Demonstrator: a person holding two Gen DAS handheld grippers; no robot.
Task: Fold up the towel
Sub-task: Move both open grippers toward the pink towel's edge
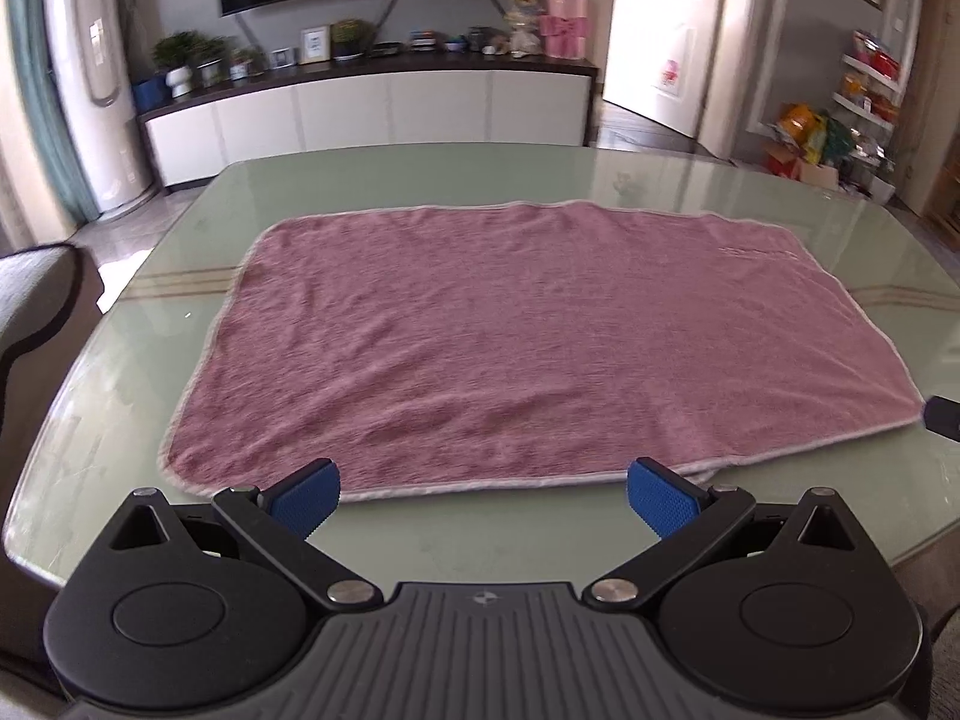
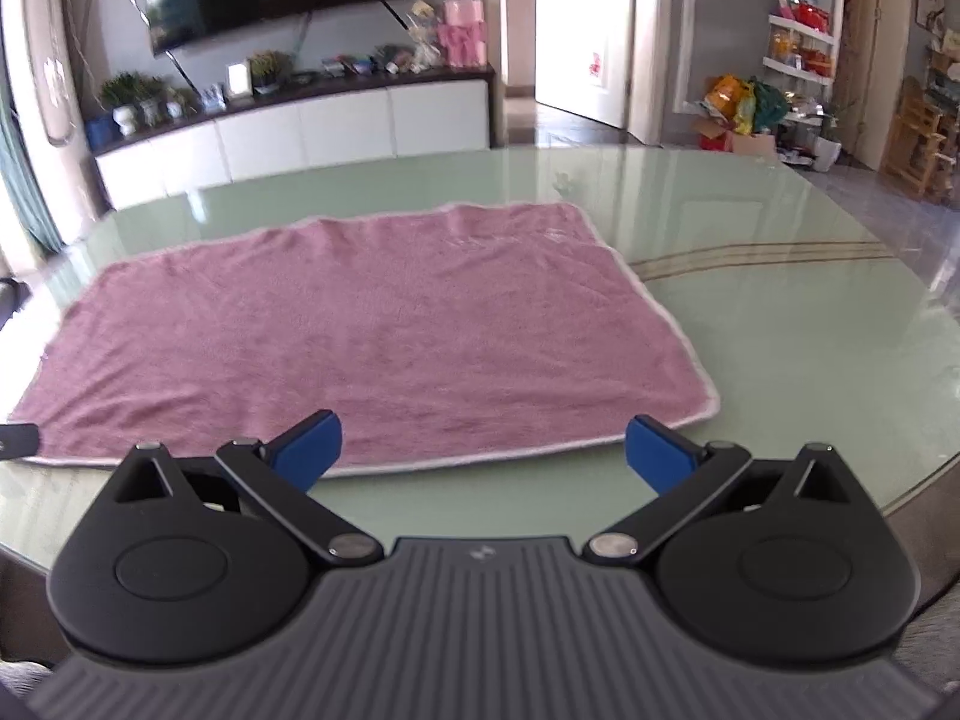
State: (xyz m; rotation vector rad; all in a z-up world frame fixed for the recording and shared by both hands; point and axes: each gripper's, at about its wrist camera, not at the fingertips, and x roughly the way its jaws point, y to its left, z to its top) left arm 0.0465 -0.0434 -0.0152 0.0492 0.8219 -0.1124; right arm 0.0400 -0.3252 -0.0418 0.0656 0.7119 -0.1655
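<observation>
A pink towel (image 1: 510, 336) with a pale hem lies spread flat on the green glass table (image 1: 420, 174). My left gripper (image 1: 483, 495) hovers wide open just short of the towel's near edge, with nothing between its blue pads (image 1: 303, 501). In the right wrist view the same towel (image 2: 372, 336) fills the left and centre. My right gripper (image 2: 483, 450) is also wide open over the near hem, close to the towel's near right corner, and holds nothing. A dark tip of the other gripper (image 1: 943, 417) shows at the right edge of the left wrist view.
The round glass table (image 2: 750, 312) has bare surface to the right of the towel. Behind stand a white TV cabinet (image 1: 372, 114) with plants and boxes, a doorway (image 2: 585, 18) and shelves with clutter (image 2: 798, 54). A sofa arm (image 1: 36, 300) sits at the left.
</observation>
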